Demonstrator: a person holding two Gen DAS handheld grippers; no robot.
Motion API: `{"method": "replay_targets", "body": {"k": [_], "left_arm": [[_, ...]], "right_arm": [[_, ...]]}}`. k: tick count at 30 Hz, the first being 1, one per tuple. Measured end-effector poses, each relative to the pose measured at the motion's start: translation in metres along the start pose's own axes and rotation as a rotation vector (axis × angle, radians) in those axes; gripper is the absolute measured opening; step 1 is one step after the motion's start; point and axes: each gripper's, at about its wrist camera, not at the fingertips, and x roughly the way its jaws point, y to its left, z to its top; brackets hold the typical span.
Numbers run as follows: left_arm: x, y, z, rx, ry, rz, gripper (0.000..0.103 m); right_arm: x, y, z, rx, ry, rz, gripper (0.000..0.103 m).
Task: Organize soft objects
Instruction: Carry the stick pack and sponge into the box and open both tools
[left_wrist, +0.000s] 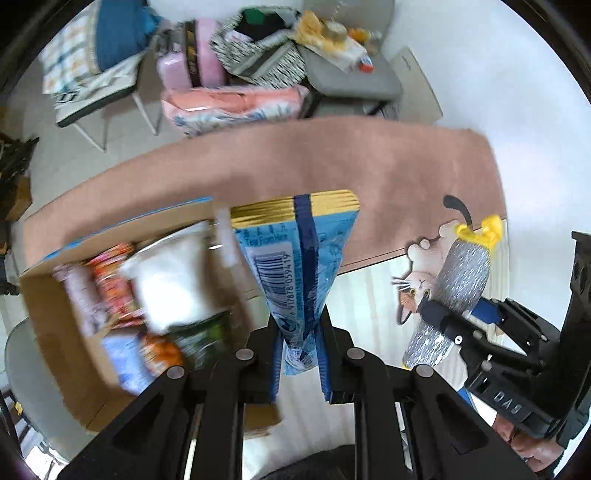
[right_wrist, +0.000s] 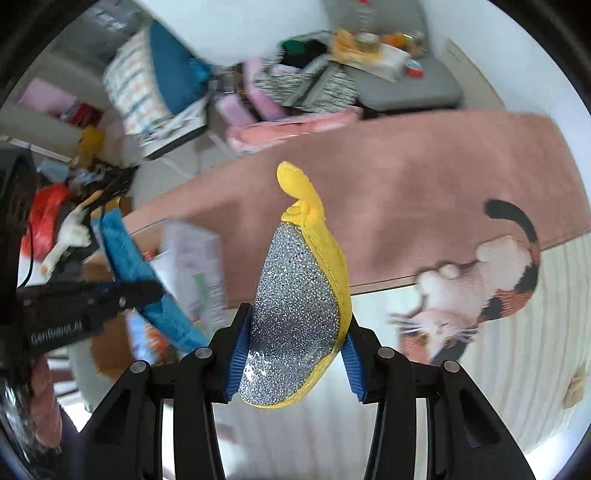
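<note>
My left gripper (left_wrist: 300, 354) is shut on a blue snack packet (left_wrist: 295, 258) with a gold top edge and a barcode, held upright in the air beside a cardboard box (left_wrist: 48, 325). The box holds several soft packets, among them a white pouch (left_wrist: 170, 280). My right gripper (right_wrist: 295, 354) is shut on a yellow and silver glitter sponge (right_wrist: 299, 306), held upright. In the left wrist view the right gripper (left_wrist: 443, 325) and its sponge (left_wrist: 461, 280) are to the right. In the right wrist view the left gripper (right_wrist: 122, 299) with the blue packet (right_wrist: 140, 280) is at the left.
A pink rug (left_wrist: 369, 166) and a striped mat with a cat picture (right_wrist: 480, 295) lie below. Beyond stand a chair with a blue cushion (left_wrist: 114, 37), pink bags (left_wrist: 229, 103), and a grey seat (left_wrist: 354, 81) piled with items. A white floor is at the right.
</note>
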Motion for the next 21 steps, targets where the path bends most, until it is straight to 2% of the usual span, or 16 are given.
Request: {"method": "replay_targets", "body": {"k": [4,9,15,21], "left_arm": [[-0.029,0.046,-0.031,-0.044,-0.026,0.021,0.014],[-0.042,0.12,-0.069,-0.131,-0.021,0.066,0.014],[-0.028,0.199,-0.098,-0.21,0.04,0.123,0.014],[0.016,0.25,-0.112,-0.234,0.155,0.187,0.014]], "right_arm": [[-0.012,0.06,-0.025,-0.075,0.0,0.013,0.047],[0.014,0.123,-0.05,-0.127,0.039,0.008,0.047],[0.059,0.165,-0.068,-0.163,0.093,-0.048,0.047],[0.093,0.187,-0.076,-0.2,0.141,-0.148,0.047]]}}
